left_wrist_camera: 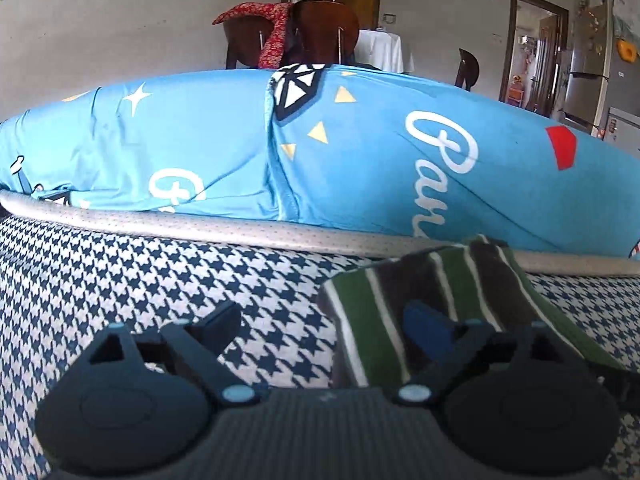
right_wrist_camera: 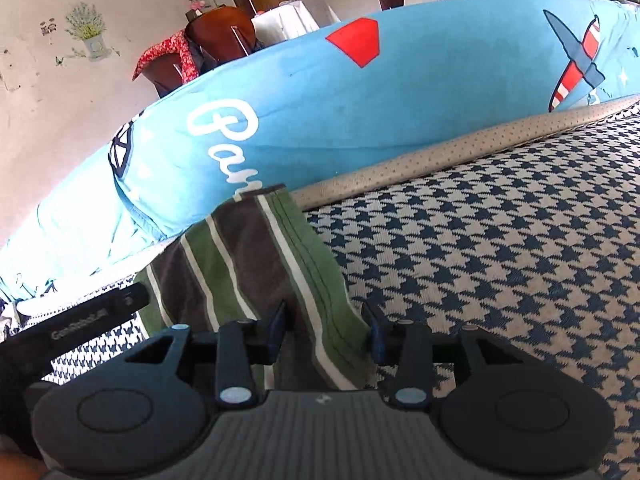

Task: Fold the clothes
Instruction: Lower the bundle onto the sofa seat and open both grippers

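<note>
A folded garment with green, dark grey and white stripes [left_wrist_camera: 440, 280] lies on the houndstooth surface [left_wrist_camera: 160, 280]. My left gripper [left_wrist_camera: 324, 324] stands wide open at the garment's left end: its right finger is over the cloth, its left finger over the bare houndstooth. In the right wrist view the same garment [right_wrist_camera: 240, 248] runs away from me toward the blue bedding. My right gripper [right_wrist_camera: 326, 330] is partly open, and the garment's near right edge lies loose between its jaws. A black bar of the left gripper [right_wrist_camera: 80, 316] shows at the left.
A big blue printed bedding roll [left_wrist_camera: 360, 152] [right_wrist_camera: 360, 100] lies just behind the garment, along a grey dotted piping edge [left_wrist_camera: 240, 232] [right_wrist_camera: 440, 156]. Houndstooth cover [right_wrist_camera: 500, 260] stretches to the right. Beyond stand dark wooden chairs [left_wrist_camera: 320, 28] with a red cloth [left_wrist_camera: 276, 32].
</note>
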